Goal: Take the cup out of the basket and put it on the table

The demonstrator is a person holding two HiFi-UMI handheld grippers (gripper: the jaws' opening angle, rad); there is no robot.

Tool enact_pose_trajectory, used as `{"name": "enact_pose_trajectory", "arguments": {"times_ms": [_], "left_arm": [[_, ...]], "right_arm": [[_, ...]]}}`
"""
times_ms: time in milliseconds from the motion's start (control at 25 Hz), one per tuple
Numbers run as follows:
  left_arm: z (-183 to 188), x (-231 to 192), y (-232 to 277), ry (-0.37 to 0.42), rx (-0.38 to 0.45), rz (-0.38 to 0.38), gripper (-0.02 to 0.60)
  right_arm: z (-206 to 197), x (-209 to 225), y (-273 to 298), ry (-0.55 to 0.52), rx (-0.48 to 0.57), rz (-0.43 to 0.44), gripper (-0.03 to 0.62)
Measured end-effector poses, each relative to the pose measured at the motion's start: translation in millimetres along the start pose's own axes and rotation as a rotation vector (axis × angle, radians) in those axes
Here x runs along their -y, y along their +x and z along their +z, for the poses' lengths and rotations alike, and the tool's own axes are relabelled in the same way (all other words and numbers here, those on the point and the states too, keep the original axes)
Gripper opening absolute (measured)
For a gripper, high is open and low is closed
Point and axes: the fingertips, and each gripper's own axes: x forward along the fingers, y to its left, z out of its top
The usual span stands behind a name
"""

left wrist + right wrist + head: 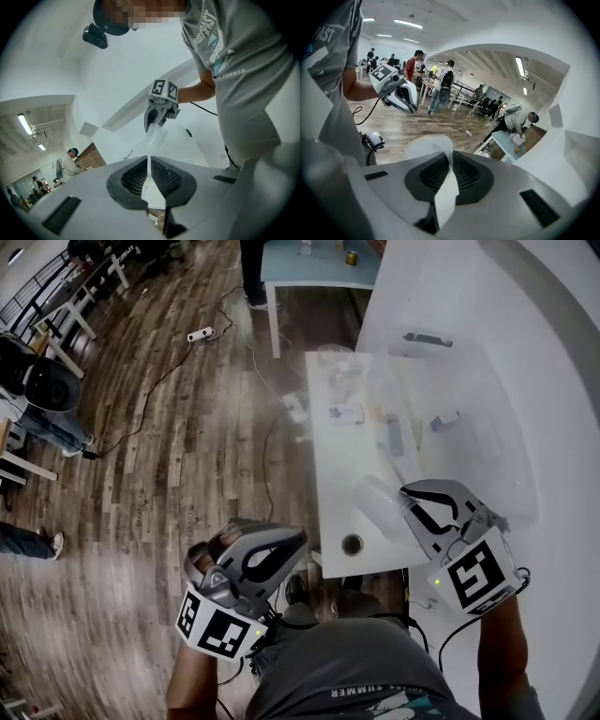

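Right gripper view, cup [427, 149] wall pinched between right claw [450, 169]'s jaws

Cup [378, 497] translucent; basket [506, 456] clear; table [339, 486] white; floor [159, 437] brown wood-grain planks.

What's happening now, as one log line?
right gripper: jaws shut on cup | cup: held over table | left gripper: jaws shut, empty

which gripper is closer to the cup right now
Right. The right gripper is shut on the cup at its rim; the left gripper is apart from it, over the floor.
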Motion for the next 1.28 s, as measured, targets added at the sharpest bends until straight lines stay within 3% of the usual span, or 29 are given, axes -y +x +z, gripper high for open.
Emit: {"name": "enact_pose_trajectory", "arguments": {"times_ms": [400,880,1280], "left_arm": [[-27,-3,-29,-0.037,-0.024,0.020,0.017],[-54,1,-58,-0.090,-0.061,0.051,0.017],[-66,4,-70,-0.120,-0.095,0.058,0.017]], "right_arm": [[-15,-64,92,0.013,-0.109,0.149,0.034],[-135,-124,199,0.117,-0.413,0.275,0.034],[-208,-150,245,0.219,-0.649,0.383,0.034]]}}
